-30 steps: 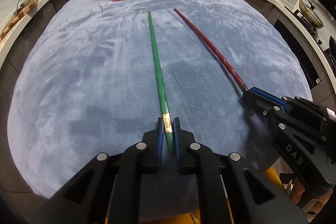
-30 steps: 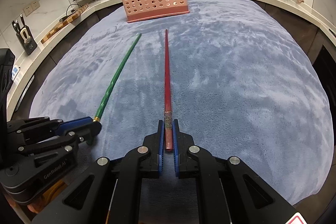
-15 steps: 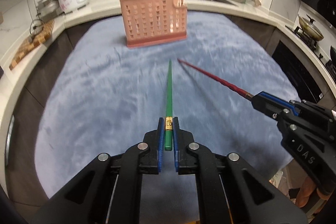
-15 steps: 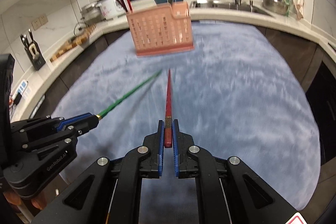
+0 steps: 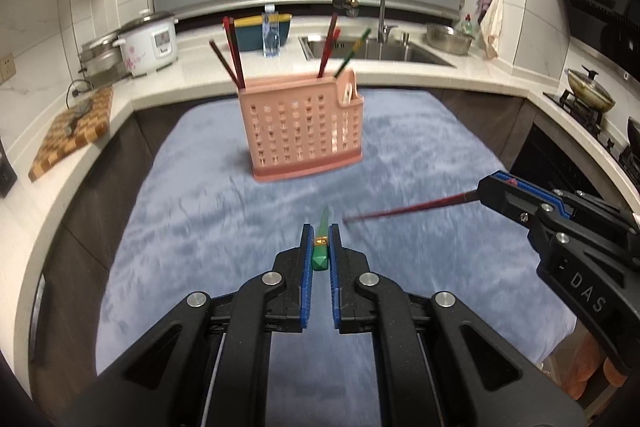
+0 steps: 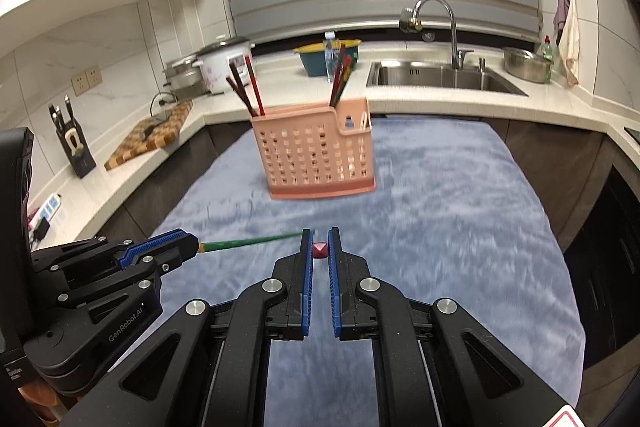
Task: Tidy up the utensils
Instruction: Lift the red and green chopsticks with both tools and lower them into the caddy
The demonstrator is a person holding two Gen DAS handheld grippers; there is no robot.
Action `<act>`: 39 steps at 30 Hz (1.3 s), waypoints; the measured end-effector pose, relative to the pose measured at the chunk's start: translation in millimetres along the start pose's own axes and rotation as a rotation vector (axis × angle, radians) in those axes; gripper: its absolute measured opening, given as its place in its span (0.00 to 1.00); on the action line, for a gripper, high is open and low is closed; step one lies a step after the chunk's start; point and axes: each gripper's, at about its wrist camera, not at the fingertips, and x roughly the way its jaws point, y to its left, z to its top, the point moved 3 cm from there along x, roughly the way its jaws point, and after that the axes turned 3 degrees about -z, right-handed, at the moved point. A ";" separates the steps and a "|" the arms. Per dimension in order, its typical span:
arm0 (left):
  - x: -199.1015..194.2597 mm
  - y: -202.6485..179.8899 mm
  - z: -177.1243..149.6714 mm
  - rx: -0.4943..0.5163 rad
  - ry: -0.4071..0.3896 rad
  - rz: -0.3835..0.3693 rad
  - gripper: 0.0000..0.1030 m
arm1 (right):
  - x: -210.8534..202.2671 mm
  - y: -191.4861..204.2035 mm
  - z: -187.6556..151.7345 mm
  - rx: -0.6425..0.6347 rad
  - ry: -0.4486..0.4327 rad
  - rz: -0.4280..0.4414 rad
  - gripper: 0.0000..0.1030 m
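My left gripper (image 5: 319, 231) is shut on the thick end of a green chopstick (image 5: 321, 251), held in the air and pointing toward the pink holder. My right gripper (image 6: 319, 234) is shut on a red chopstick (image 6: 319, 249), seen end-on between the blue pads. In the left wrist view the red chopstick (image 5: 416, 205) sticks out leftward from the right gripper (image 5: 486, 189). In the right wrist view the green chopstick (image 6: 250, 241) sticks out from the left gripper (image 6: 192, 245). The pink perforated holder (image 5: 302, 129) (image 6: 318, 151) stands upright ahead on the blue cloth, with several chopsticks in it.
A blue cloth (image 5: 200, 219) covers the table. Behind it runs a white counter with a rice cooker (image 5: 150, 43), a checkered cutting board (image 5: 74, 129), a sink (image 6: 442, 77) with a tap, a knife block (image 6: 72, 143) and a stove with a pan (image 5: 590, 95).
Both grippers have risen from the cloth with their chopsticks and tilted up. The chopsticks no longer lie on the cloth, and the holder and counter now fill the upper view.
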 end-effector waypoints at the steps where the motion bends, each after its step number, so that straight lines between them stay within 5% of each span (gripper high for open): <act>1: -0.9 0.5 5.6 0.002 -0.010 0.002 0.07 | -0.2 0.5 3.2 0.001 -0.007 0.001 0.07; 23: -14.3 33.2 109.3 -0.045 -0.177 -0.006 0.07 | 9.5 11.0 89.6 0.009 -0.123 0.059 0.07; 39: -11.2 79.6 242.7 -0.072 -0.354 0.069 0.07 | 24.7 21.6 225.4 0.000 -0.309 0.087 0.07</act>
